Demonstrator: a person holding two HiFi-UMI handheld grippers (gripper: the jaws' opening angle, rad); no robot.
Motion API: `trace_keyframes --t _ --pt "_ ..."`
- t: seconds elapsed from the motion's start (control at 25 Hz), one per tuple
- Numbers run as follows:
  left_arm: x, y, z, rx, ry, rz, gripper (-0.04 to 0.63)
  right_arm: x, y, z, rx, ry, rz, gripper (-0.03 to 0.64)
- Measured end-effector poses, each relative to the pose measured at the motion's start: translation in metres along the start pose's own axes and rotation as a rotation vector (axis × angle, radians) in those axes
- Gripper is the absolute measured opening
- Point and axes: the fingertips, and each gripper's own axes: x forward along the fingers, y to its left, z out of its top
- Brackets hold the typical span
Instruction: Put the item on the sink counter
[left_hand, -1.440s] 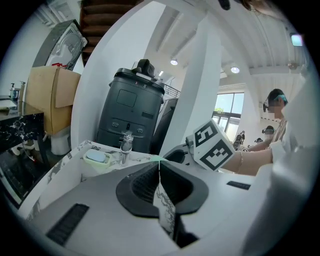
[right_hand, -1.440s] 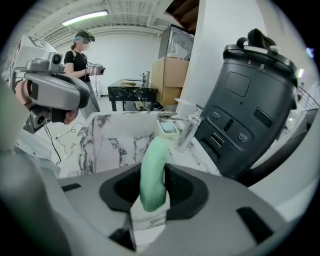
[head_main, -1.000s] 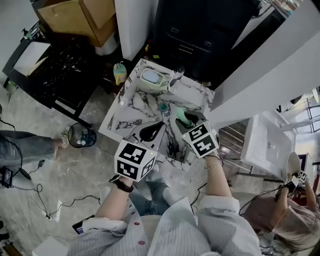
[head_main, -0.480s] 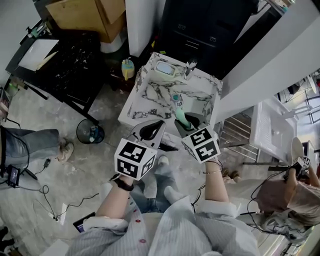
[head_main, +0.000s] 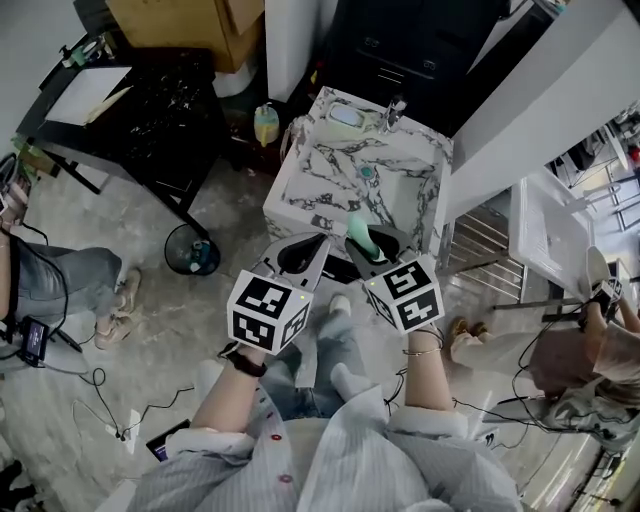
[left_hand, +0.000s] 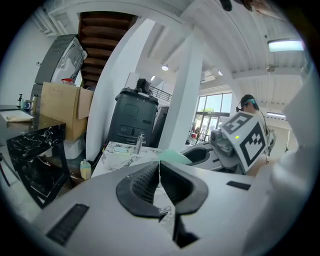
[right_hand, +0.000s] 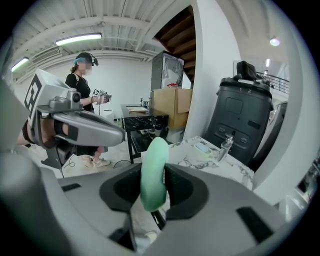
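Currently the right gripper (right_hand: 152, 194) is clamped on a mint-green oval item (right_hand: 154, 167). The pads press its flat sides, and its upper end stands clear of the jaws. The left gripper (left_hand: 159, 184) has its jaws closed together with nothing between them. In the head view both grippers are side by side at the near edge of the marble sink counter (head_main: 318, 185); the item is in the air, not on it. A faucet (head_main: 393, 110) and a soap dish (head_main: 346, 116) sit at the counter's far edge. A yellow bottle (head_main: 265, 124) stands on the floor beside it.
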Motion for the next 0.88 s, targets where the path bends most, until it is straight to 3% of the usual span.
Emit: trace_keyframes --t 0.48,0.88 --pt "-0.042 -0.007 -0.028 -0.021 0.006 -0.007 0.020 -0.024 0.059 -0.015 0.094 -0.010 -0.008 0.127" --pt "-0.032 -0.003 -0.050 -0.098 0.034 0.045 0.020 -0.026 0.066 -0.044 0.128 0.040 0.034 0.127"
